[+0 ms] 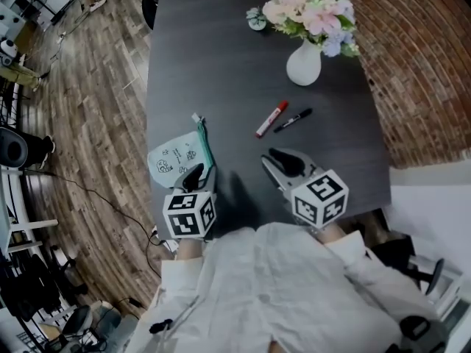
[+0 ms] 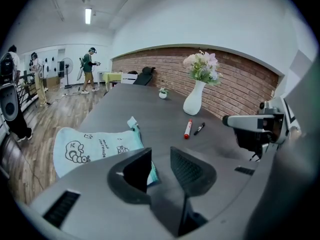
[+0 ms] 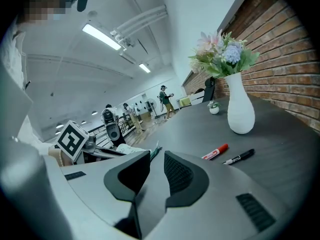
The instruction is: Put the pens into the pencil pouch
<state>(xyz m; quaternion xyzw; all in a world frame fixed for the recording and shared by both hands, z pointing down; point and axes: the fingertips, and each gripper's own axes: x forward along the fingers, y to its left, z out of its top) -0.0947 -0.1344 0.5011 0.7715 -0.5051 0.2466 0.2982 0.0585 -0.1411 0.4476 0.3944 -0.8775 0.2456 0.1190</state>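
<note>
Pens: the red marker and black pen lie side by side on the desk, on the near side of the vase, not yet in the pencil pouch.
Long axis: both slant alike, far ends toward the vase.
Pouch place: flat, well to the vase's near left, at the desk's edge.
Right tongs: released and empty. The pens lie ahead, between them and the vase, so this is the nearer hand.
Left tongs: released, at the pouch's teal edge, not pinching it.
Writing: doodles and small print on the pouch, unreadable. The marker's label is too small to read.
</note>
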